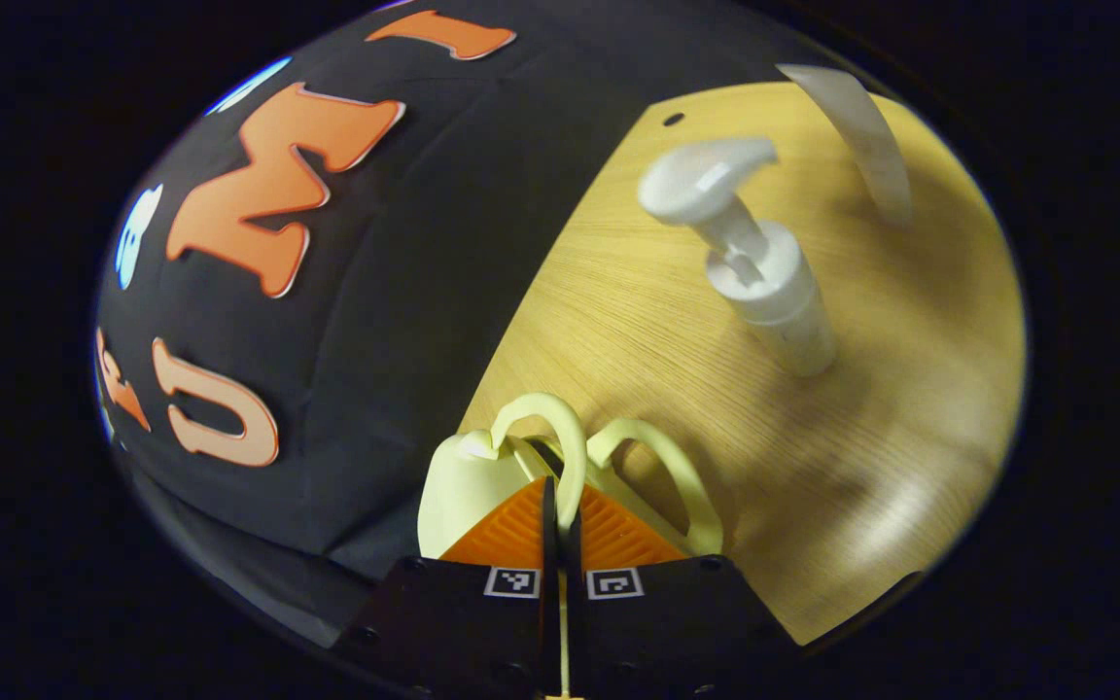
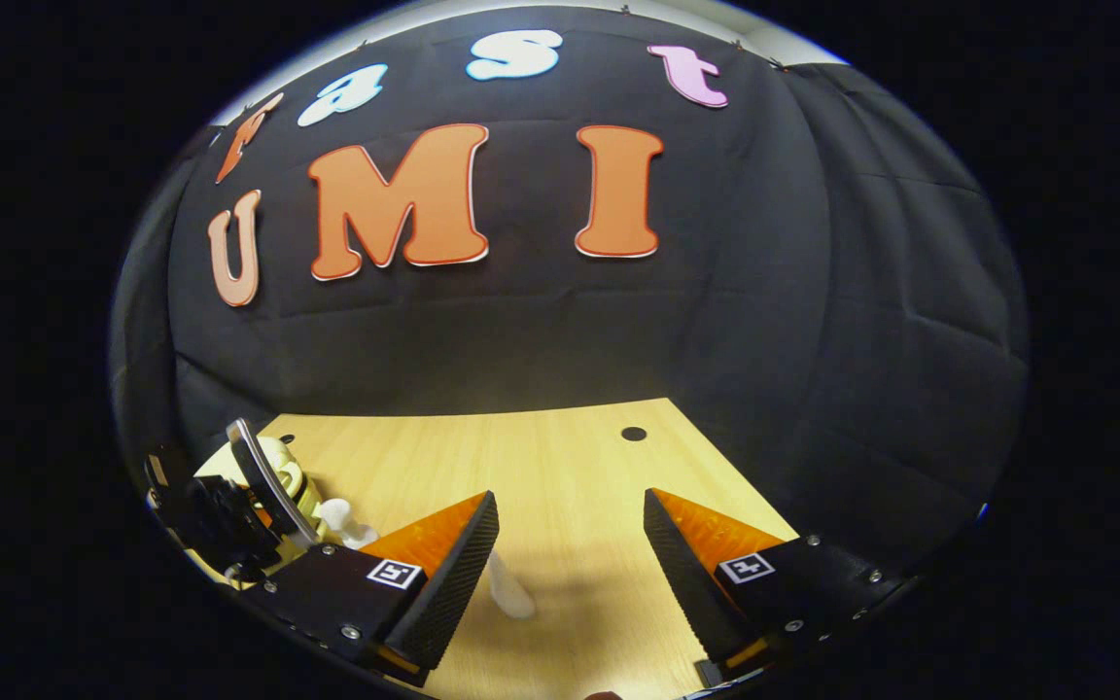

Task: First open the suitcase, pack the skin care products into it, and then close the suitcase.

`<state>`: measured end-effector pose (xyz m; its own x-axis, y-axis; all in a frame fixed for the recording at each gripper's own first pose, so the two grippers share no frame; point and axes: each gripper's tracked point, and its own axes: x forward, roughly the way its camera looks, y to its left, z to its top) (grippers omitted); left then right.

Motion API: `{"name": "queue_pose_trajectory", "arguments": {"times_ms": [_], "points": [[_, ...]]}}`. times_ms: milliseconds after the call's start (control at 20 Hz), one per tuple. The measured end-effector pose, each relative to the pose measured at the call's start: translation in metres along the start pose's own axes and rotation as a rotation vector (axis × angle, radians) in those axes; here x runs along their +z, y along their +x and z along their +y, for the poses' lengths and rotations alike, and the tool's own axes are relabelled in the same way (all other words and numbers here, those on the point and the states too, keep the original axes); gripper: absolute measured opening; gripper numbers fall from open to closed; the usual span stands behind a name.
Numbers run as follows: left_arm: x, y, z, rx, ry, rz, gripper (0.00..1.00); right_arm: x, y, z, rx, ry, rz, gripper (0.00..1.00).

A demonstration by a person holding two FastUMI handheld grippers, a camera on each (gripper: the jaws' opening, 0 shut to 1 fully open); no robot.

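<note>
On the wooden desk (image 1: pixel 618 321), your left gripper (image 1: pixel 560 525) is clenched on the pale yellow suitcase's handle (image 1: pixel 560 437), the white pump bottle (image 1: pixel 764 272) stands nearby, and your right gripper (image 2: pixel 570 544) hangs released.

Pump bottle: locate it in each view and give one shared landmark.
Left gripper view: pump bottle upper right of centre, on the wooden table.
Right gripper view: bottle low left, partly behind a finger of the right gripper.
Shared landmark: pale yellow case, its handle pinched by the left gripper.
</note>
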<state>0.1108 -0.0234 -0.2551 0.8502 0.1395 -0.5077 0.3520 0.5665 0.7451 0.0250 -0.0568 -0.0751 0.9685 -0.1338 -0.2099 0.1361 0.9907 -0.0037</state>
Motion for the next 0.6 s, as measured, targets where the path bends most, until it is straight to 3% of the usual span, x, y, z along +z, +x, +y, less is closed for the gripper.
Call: {"name": "queue_pose_trajectory", "arguments": {"times_ms": [300,600], "points": [[-0.004,-0.006,0.023,-0.057,-0.24,-0.057,0.03,0.029,0.001,0.055,0.015,-0.015,-0.041,0.95],[-0.017,-0.001,0.037,-0.196,-0.505,-0.144,0.03,0.053,-0.02,0.105,-0.062,0.018,-0.076,0.96]]}}
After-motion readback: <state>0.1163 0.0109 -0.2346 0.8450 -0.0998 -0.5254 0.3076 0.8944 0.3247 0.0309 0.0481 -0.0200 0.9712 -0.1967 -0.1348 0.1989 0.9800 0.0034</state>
